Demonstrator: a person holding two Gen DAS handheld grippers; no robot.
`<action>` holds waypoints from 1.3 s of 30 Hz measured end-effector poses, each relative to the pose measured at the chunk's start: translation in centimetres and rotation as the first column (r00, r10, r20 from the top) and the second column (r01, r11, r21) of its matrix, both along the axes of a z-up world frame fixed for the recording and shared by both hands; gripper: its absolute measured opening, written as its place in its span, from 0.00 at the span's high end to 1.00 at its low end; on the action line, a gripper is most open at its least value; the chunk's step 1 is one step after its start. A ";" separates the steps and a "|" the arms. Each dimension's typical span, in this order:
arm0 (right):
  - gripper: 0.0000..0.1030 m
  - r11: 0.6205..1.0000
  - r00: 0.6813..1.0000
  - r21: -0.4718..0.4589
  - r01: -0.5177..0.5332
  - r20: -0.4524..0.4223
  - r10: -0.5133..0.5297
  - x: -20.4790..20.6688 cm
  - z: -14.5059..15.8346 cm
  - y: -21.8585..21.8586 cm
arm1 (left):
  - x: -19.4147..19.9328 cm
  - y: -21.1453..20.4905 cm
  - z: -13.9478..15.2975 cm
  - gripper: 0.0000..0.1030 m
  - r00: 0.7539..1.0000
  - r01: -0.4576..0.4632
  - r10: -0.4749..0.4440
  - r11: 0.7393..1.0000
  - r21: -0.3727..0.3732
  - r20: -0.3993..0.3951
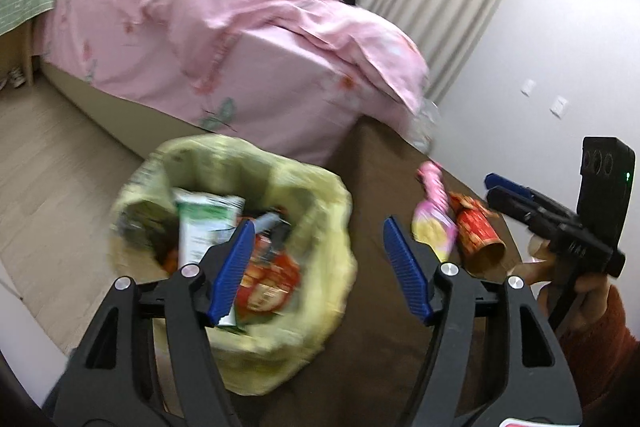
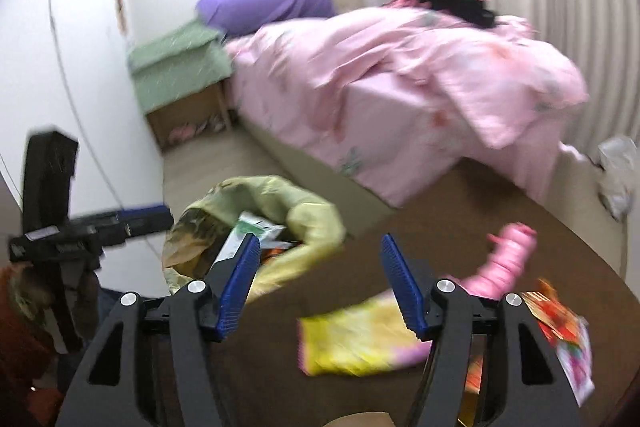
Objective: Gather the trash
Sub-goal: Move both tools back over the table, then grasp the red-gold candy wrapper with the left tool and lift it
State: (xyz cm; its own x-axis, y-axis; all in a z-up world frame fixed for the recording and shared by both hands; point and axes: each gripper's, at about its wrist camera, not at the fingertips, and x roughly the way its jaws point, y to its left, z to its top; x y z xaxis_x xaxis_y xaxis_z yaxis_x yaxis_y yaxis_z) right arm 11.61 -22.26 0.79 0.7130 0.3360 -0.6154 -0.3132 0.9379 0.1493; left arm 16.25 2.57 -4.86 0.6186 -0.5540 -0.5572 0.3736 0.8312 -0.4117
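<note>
A bin lined with a yellow-green bag (image 1: 320, 187) (image 2: 312, 215) holds a green-and-white carton (image 1: 204, 223) and red wrappers. My left gripper (image 1: 320, 243) hangs open over the bin's right rim with nothing between its fingers. To the right, a pink-and-yellow wrapper (image 1: 434, 223) and a red paper cup (image 1: 478, 235) lie on a brown surface (image 1: 380, 327). My right gripper (image 2: 320, 263) is open and empty, above the brown surface between the bin and a yellow-pink wrapper (image 2: 356, 343). A pink item (image 2: 508, 259) and a red wrapper (image 2: 560, 319) lie further right.
A bed with a pink cover (image 1: 240, 39) (image 2: 400, 87) stands behind the bin. A crumpled white bag (image 2: 618, 171) lies by the curtain. A green-covered side table (image 2: 180, 75) is at the wall. A hand in an orange sleeve (image 1: 592, 331) holds the right gripper.
</note>
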 end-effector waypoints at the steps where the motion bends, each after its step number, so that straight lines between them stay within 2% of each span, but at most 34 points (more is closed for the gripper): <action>1: 0.42 1.000 0.999 -0.012 0.025 -0.030 -0.025 -0.6 -0.2 -1.6 | -0.2 -1.0 -0.2 0.39 1.000 0.020 -0.020 1.000 0.002 -0.007; 3: 0.42 0.996 0.994 -0.047 0.078 -0.075 -0.081 -1.4 -0.8 -4.2 | -0.4 -2.7 -0.4 0.37 0.998 0.057 -0.057 0.998 -0.001 -0.017; 5: 0.42 0.983 0.983 -0.094 0.159 -0.077 -0.166 -2.5 -1.3 -6.9 | -0.9 -4.6 -0.5 0.33 0.994 0.112 -0.112 0.993 -0.024 -0.011; 8: 0.42 0.929 0.943 -0.210 0.306 -0.068 -0.326 -4.1 -2.3 -10.5 | -1.6 -7.0 -0.6 0.32 0.985 0.169 -0.168 0.985 -0.038 0.027; 12: 0.42 0.882 0.907 -0.245 0.402 -0.022 -0.419 -5.8 -2.8 -13.4 | -0.7 -11.0 -0.7 0.31 0.964 0.264 -0.265 0.964 -0.030 -0.037; 14: 0.42 0.861 0.894 -0.266 0.433 0.001 -0.449 -6.4 -2.6 -14.8 | -0.1 -13.1 -0.2 0.31 0.956 0.292 -0.292 0.956 -0.010 -0.027; 20: 0.42 0.836 0.853 -0.184 0.516 0.024 -0.521 -8.5 -2.1 -20.3 | 2.9 -23.3 1.7 0.31 0.898 0.439 -0.440 0.896 0.071 0.010; 24: 0.42 0.832 0.838 -0.114 0.542 -0.001 -0.546 -9.8 -2.8 -22.2 | 6.2 -30.6 0.4 0.31 0.874 0.485 -0.482 0.853 0.192 -0.066; 27: 0.42 0.827 0.831 -0.098 0.554 0.003 -0.556 -10.8 -2.8 -22.8 | 8.3 -34.0 -1.5 0.39 0.882 0.471 -0.449 0.849 0.240 -0.143; 28: 0.42 0.830 0.833 -0.090 0.551 -0.001 -0.553 -10.9 -2.9 -22.9 | 8.6 -34.4 -1.9 0.42 0.880 0.473 -0.446 0.847 0.242 -0.160; 29: 0.42 0.834 0.837 -0.081 0.546 -0.006 -0.548 -11.0 -3.0 -23.0 | 8.9 -35.0 -2.4 0.51 0.876 0.479 -0.444 0.843 0.245 -0.187; 31: 0.42 0.843 0.845 -0.087 0.531 -0.011 -0.534 -11.0 -3.3 -23.0 | 8.8 -35.1 -2.8 0.63 0.869 0.490 -0.450 0.842 0.227 -0.206; 35: 0.42 0.853 0.861 -0.127 0.506 0.006 -0.509 -10.6 -3.6 -21.9 | 7.1 -34.4 -1.9 0.68 0.864 0.502 -0.473 0.826 0.255 -0.171; 37: 0.42 0.866 0.874 -0.127 0.483 0.009 -0.486 -10.1 -3.8 -21.0 | 5.9 -32.8 -0.5 0.68 0.877 0.481 -0.466 0.839 0.253 -0.121; 39: 0.42 0.874 0.881 -0.122 0.471 0.010 -0.474 -9.7 -3.9 -20.5 | 4.7 -30.6 1.1 0.68 0.892 0.451 -0.445 0.865 0.220 -0.077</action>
State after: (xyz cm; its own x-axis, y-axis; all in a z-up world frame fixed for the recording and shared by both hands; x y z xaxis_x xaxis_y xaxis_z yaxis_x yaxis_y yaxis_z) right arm 1.90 -42.74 -3.10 0.7564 -0.1129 -0.6443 0.1733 0.9844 0.0309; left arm 20.98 -28.02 -3.80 0.3195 -0.6264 -0.7110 0.7210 0.6476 -0.2465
